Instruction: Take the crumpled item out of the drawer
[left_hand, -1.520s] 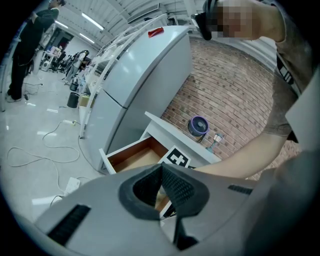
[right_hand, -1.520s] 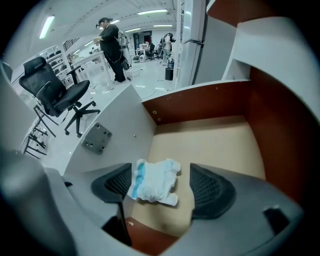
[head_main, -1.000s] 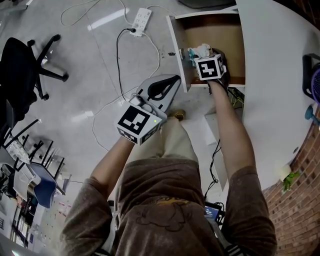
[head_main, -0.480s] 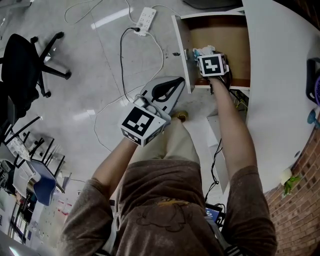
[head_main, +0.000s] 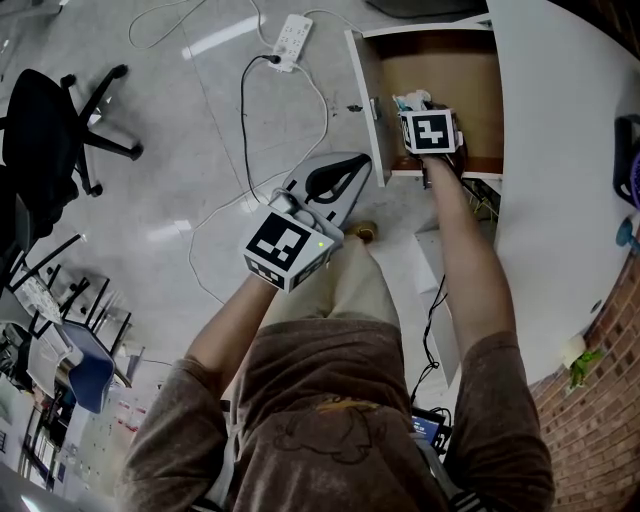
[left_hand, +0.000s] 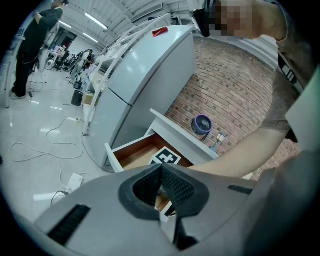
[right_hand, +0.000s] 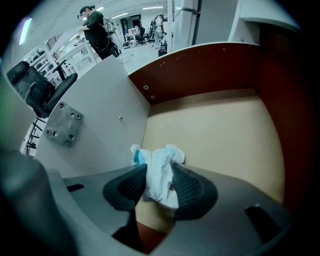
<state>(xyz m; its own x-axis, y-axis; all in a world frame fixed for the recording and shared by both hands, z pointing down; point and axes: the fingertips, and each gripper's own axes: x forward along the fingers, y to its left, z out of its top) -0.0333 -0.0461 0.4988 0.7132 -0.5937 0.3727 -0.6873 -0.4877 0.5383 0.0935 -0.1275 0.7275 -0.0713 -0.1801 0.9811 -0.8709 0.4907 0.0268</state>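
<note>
Two grippers are in view, but only one is working. The right gripper (right_hand: 160, 172) points almost straight down into the open drawer (head_main: 362, 95), which lies at about one o'clock from the person in the head view. Its jaws have just been closing, and they now stand narrow with both dark pads pressed on the crumpled item (right_hand: 157, 159), a white wad with a pale blue patch, tissue or thin cloth by the look of it. The wad sits low in the drawer at its nine o'clock side, just beside the white front panel; the rest of the tan drawer floor is bare. I cannot tell whether the wad is resting on the floor or already a little off it.

The left gripper (head_main: 345, 172) hangs apart from all this, out over the grey room floor at about ten o'clock from the person's knee. Its jaws are closed tip to tip with nothing between them.

As I judge it, the reach and the grasp are done. What is left is the lift: raising the wad clear of the drawer walls and bringing it out. A soft wad could slip or tear free if the pinch is only on a loose fold.
</note>
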